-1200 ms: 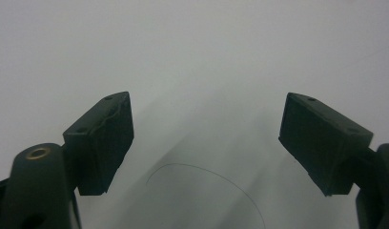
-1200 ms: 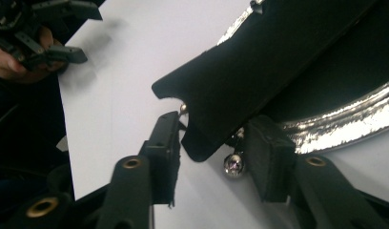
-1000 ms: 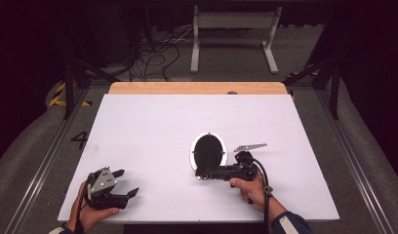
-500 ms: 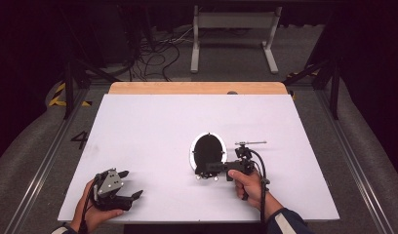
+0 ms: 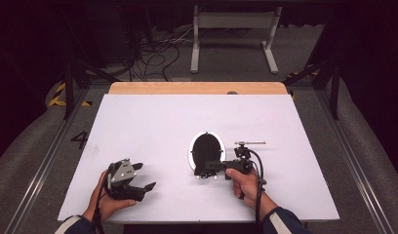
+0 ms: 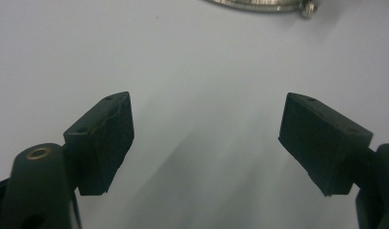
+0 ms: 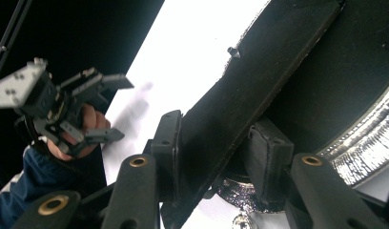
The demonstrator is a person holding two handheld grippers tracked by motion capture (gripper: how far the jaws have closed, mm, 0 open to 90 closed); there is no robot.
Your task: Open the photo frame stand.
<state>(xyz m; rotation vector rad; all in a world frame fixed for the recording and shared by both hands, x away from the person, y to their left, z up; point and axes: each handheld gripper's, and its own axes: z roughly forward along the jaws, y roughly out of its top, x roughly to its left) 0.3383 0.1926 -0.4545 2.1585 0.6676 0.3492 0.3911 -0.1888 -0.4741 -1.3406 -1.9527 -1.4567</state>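
White table (image 5: 153, 126): far edge shows a wooden strip; near corners cut off by the frame. On it, right of centre, a black oval disc with a bright metal rim (image 5: 206, 150); what it is cannot be made out. Right gripper (image 5: 209, 168), jaws just closing, clamps the disc's near edge; in the right gripper view the black slab (image 7: 259, 81) sits between both pads, rim partly hidden. Left gripper (image 5: 141, 179), near left, jaws wide, nothing between them (image 6: 207, 143); only a cropped sliver of metal rim (image 6: 264, 5) shows at the top edge.
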